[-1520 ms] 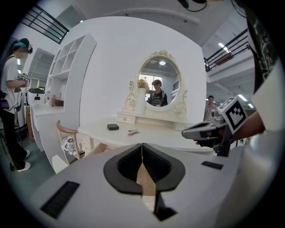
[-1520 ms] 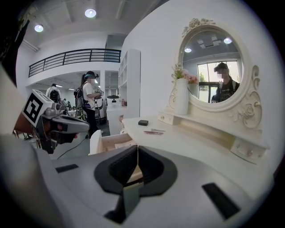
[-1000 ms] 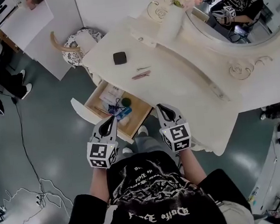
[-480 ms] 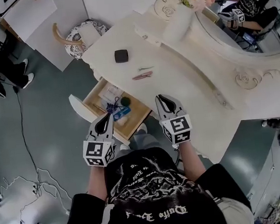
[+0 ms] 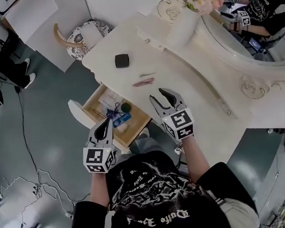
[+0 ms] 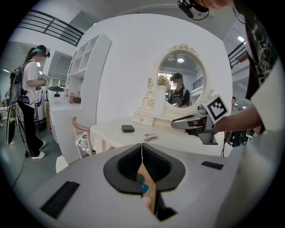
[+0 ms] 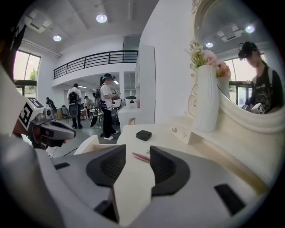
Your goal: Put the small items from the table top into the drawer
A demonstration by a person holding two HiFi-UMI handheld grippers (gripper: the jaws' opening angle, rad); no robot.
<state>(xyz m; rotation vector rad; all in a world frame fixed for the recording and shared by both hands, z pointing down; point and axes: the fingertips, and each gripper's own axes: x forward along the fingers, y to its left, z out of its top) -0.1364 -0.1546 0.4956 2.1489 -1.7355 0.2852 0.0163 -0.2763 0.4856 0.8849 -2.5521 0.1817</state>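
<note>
**As the drawer [image 5: 91,100] stands open, the right gripper [image 5: 158,95] is spread above the table [image 5: 197,105]**

The right gripper is held over the table's front edge, tilted slightly downward. Its jaws have just been opened wide, and nothing is caught between them. The left gripper [image 5: 105,126] is held lower, at the drawer's front, jaws pressed together and empty. A pink clip [image 5: 143,82] is seen lying flat on the table just ahead of the right gripper, a thin pin [image 5: 147,74] beside it, a black box [image 5: 122,61] farther back.
</note>
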